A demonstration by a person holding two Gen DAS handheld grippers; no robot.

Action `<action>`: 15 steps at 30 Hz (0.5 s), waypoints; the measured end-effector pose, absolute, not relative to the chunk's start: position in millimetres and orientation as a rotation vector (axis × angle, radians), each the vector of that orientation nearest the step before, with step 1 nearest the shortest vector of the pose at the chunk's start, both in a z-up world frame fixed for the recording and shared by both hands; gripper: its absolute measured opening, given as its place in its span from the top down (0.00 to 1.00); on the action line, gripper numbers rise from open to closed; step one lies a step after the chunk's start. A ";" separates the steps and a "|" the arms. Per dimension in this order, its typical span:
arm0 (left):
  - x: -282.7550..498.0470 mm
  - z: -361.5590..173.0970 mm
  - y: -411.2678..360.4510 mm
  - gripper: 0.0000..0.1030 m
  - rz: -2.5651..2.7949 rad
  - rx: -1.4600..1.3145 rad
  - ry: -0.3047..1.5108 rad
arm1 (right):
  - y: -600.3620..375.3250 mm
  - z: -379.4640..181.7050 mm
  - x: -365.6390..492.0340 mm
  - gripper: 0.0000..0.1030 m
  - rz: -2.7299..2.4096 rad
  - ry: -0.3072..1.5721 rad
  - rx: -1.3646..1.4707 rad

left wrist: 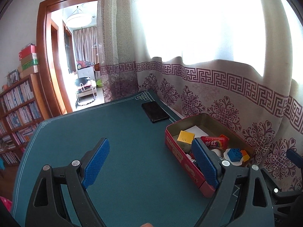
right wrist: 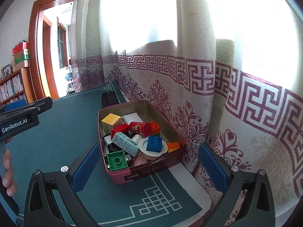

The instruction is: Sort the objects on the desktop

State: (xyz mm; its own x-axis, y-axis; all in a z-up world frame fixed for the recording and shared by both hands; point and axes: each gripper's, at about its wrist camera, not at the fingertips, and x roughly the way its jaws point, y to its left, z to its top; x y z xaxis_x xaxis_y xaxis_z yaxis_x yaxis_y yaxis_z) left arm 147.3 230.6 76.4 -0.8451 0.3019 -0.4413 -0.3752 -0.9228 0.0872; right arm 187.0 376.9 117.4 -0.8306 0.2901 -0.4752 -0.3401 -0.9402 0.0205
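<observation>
One red tin box (right wrist: 151,168) sits on the green table mat (left wrist: 121,141) at its curtain-side edge, holding a jumble of small things. Counted in the right wrist view: one yellow carton (right wrist: 110,121), one white box (right wrist: 131,117), one red tube (right wrist: 141,127) printed with Chinese characters, one pale blue-green printed box (right wrist: 126,144), one white dish (right wrist: 153,147) with one blue building brick (right wrist: 155,143) on it, one green brick (right wrist: 116,159), and two orange blocks (right wrist: 173,146), one of them half hidden behind the red tube. Darker items under the pile are hard to make out, possibly a black clip and a pink cap. One black flat case (left wrist: 155,111) lies apart near the far corner of the mat; in the right view it is mostly cut off behind the tin.

The left gripper (left wrist: 149,163) hovers low over bare mat beside the tin, its blue pads spread wide and holding nothing; its right pad overlaps the tin's near rim. The right gripper (right wrist: 149,170) faces the tin's short end, fingers wide apart and empty, straddling it. A hand (right wrist: 7,174) on the left gripper's handle shows at the edge.
</observation>
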 end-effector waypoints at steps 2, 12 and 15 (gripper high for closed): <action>148.5 77.1 233.2 0.12 2.679 -0.619 0.239 | 377.9 116.6 188.6 0.00 2.722 0.154 -0.685; 158.2 65.9 261.4 0.12 2.563 -0.681 0.336 | 382.8 103.6 184.4 0.00 2.699 0.148 -0.763; 162.5 63.5 268.7 0.12 2.522 -0.674 0.356 | 384.7 98.7 181.7 0.00 2.693 0.153 -0.786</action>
